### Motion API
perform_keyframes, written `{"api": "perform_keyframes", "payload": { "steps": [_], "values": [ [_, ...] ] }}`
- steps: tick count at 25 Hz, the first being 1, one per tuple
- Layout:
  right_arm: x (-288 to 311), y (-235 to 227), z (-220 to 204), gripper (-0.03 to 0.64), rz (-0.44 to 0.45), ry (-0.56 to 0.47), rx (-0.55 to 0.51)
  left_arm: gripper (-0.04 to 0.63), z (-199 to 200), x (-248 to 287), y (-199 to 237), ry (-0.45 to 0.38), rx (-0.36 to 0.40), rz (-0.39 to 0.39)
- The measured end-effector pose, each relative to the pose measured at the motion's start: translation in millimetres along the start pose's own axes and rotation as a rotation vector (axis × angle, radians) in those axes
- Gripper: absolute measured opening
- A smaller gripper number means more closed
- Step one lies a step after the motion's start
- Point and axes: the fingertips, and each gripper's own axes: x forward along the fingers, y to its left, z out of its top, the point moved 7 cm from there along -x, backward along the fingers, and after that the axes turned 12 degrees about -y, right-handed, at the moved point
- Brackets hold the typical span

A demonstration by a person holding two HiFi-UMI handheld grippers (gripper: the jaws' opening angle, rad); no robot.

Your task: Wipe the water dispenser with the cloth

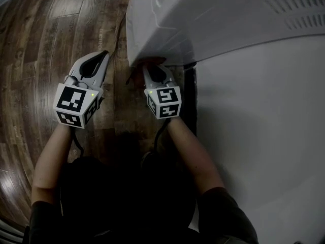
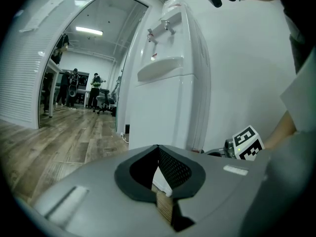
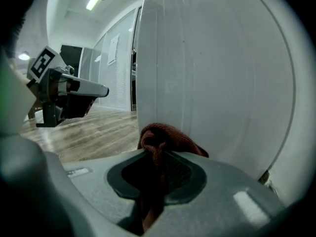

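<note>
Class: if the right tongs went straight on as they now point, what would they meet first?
Probably the water dispenser, close ahead; the cloth in the right tongs would touch first.

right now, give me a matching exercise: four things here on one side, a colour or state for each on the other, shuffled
Things: 1 left claw; 2 right claw; 3 cloth; 4 water dispenser
Matches: a white; b reddish brown; c shut on the cloth; d shut with nothing in it
Pairs: 1-d; 2-c; 3-b; 4-a
</note>
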Motion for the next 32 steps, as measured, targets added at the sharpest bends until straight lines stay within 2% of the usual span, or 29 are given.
{"api": "perform_keyframes", "payload": {
  "steps": [3, 6, 13, 23, 28, 32],
  "values": [
    [-12, 1, 11, 0.044, -0.02, 0.004, 0.003, 0.02, 21, 0, 2, -0.014, 0.022, 0.003],
    [-36, 4, 41, 0.045, -0.036, 0.0, 0.002, 0.02, 58, -8, 2, -0.026, 0.044, 0.025],
    [-101, 13, 173, 0.045, -0.026, -0.022, -0.075, 0.02, 185, -36, -16, -0.071, 0.088, 0.075],
    [-188, 25, 373, 0.044, -0.154, -0.013, -0.009, 0.02, 381, -102, -46, -0.059, -0.045, 0.105],
    [-226, 41, 474, 0.046, -0.204, -0.079, -0.007, 0.02, 472, -126, -55, -0.057, -0.051, 0.079],
    [-259, 53, 545, 0.046, -0.243, -0.137, -0.032, 0.02, 528, -154, -63, -0.063, -0.125, 0.086]
  ]
}}
